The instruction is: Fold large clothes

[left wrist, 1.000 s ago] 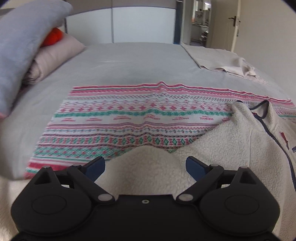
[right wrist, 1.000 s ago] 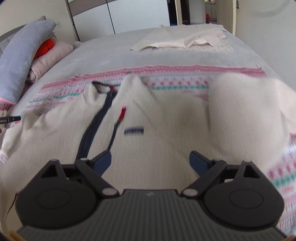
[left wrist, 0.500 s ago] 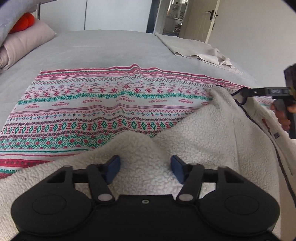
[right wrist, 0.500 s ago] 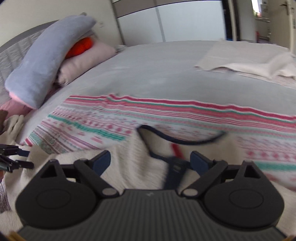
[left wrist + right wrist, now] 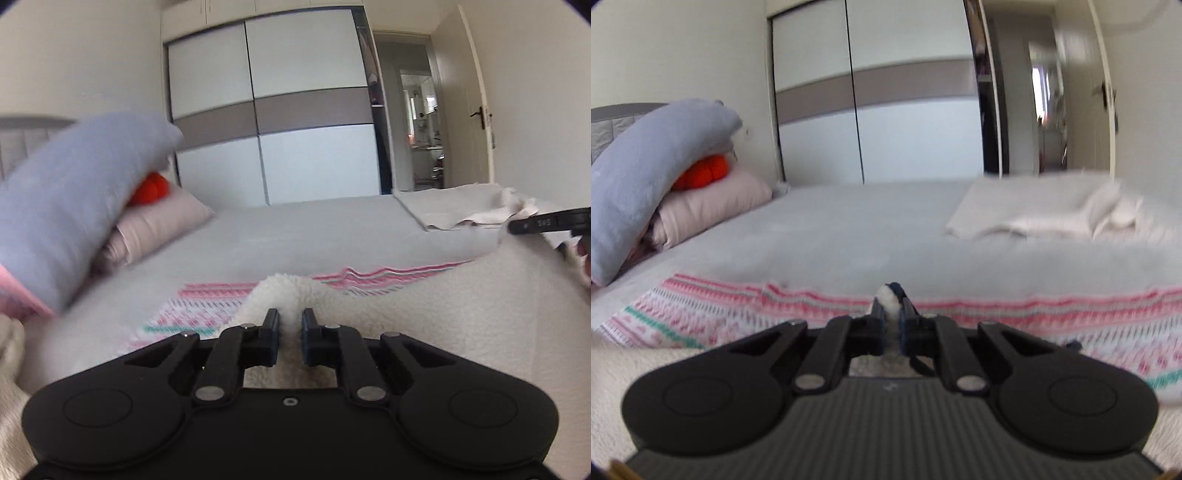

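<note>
A cream fleece jacket (image 5: pixel 424 314) lies over a pink-and-green patterned blanket (image 5: pixel 207 310) on the bed. My left gripper (image 5: pixel 290 325) is closing, its pads pressing a raised fold of the fleece between them. In the right wrist view my right gripper (image 5: pixel 892 314) is shut on a tuft of cream fleece with navy trim (image 5: pixel 888 295), at the jacket's collar. More of the jacket (image 5: pixel 646 369) spreads below on the left. The right gripper's finger (image 5: pixel 546 222) also shows at the right edge of the left wrist view, above the fleece.
The grey bedspread (image 5: pixel 295 236) stretches back to a white and brown wardrobe (image 5: pixel 288 129). A grey-blue pillow (image 5: pixel 74 184), a pink pillow (image 5: pixel 159 221) and an orange item (image 5: pixel 149 190) are stacked at the left. A beige cloth (image 5: pixel 1034 210) lies at the far right.
Both grippers went from wide open to closed on the fleece. The right one swung left across the jacket to the collar. Both views tilted up toward the wardrobe.
</note>
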The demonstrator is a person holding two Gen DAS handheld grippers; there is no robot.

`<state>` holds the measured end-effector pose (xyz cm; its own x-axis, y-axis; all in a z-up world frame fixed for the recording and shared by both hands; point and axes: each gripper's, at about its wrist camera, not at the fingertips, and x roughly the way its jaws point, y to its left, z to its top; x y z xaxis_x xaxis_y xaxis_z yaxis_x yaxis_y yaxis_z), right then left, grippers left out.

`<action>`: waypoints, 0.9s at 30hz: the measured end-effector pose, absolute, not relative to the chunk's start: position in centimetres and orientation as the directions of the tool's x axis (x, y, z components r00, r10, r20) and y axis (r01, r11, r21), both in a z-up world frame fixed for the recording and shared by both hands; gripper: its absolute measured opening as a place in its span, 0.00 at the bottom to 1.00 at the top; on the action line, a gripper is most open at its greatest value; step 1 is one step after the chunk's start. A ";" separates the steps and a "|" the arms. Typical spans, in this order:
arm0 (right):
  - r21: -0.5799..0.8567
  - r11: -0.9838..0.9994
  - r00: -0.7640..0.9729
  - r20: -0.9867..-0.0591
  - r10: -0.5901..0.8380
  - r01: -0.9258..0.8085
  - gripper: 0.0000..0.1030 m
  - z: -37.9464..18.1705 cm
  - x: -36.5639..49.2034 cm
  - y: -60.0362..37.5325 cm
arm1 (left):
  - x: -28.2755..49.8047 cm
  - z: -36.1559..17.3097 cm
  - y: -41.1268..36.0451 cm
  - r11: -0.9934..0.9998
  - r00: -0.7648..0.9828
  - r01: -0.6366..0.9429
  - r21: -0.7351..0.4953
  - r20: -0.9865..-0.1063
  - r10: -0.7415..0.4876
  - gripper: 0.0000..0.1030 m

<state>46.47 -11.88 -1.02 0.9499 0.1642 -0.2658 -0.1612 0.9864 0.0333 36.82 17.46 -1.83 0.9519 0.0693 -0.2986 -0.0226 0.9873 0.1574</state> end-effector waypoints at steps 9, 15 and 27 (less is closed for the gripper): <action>-0.063 0.992 0.882 -0.466 0.067 -0.109 0.38 -5.4 51.1 -9.1 | 44.0 -8.4 15.4 0.897 0.824 -0.083 0.433 -0.477 0.306 0.32; 0.046 0.966 0.880 -0.403 0.251 -0.254 0.74 -0.6 46.2 -15.9 | 43.1 -4.2 17.5 0.947 0.836 -0.103 0.303 -0.489 0.248 0.66; 0.005 0.997 0.763 -0.643 0.066 -0.082 0.81 -3.9 42.8 -37.2 | 47.7 -2.4 4.6 0.964 0.796 0.232 0.128 -0.595 -0.112 0.85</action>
<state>42.78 -37.23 -3.90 0.7632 0.0658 -0.6428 -0.0819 0.9966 0.0049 47.65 4.59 -2.44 0.7960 -0.1124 -0.5948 0.2321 0.9642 0.1284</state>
